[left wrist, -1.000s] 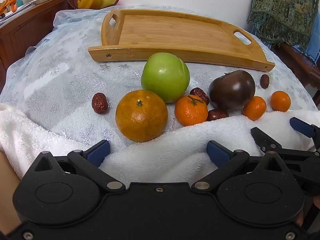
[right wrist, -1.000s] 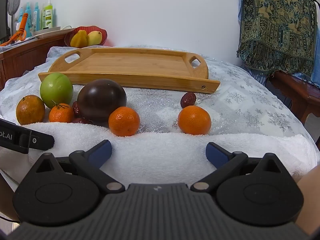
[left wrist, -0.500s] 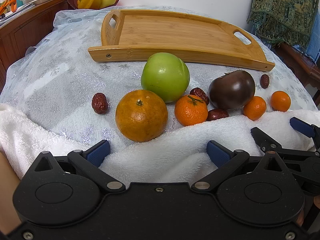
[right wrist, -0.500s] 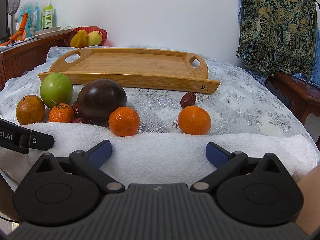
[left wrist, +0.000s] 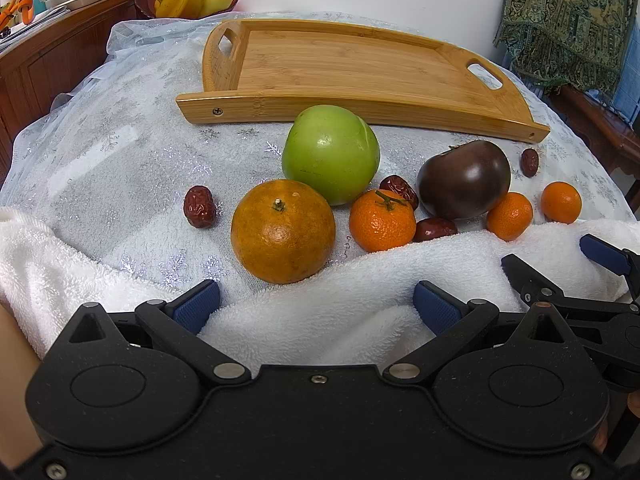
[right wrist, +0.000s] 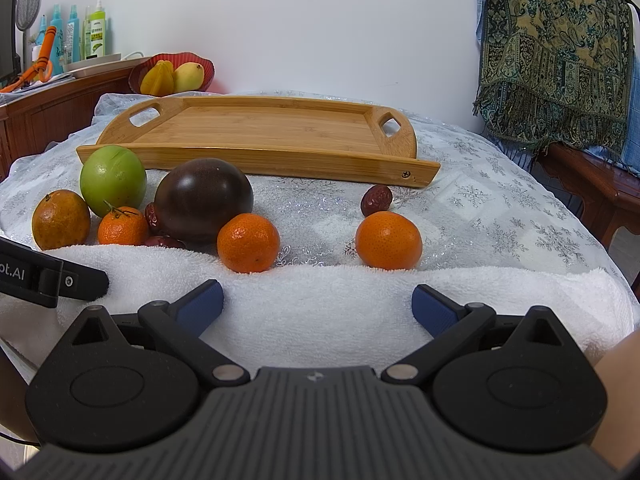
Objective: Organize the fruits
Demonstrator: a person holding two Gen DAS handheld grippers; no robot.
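An empty bamboo tray lies at the back of the table. In front of it lie a green apple, a dark purple fruit, a large orange, three small mandarins and several red dates. My left gripper is open and empty, low over the white towel, just short of the large orange. My right gripper is open and empty over the towel, before the two right mandarins.
A red bowl of yellow fruit and bottles stand on a wooden sideboard at the back left. A patterned cloth hangs over a wooden bench at the right. The right gripper's fingers show at the left view's right edge.
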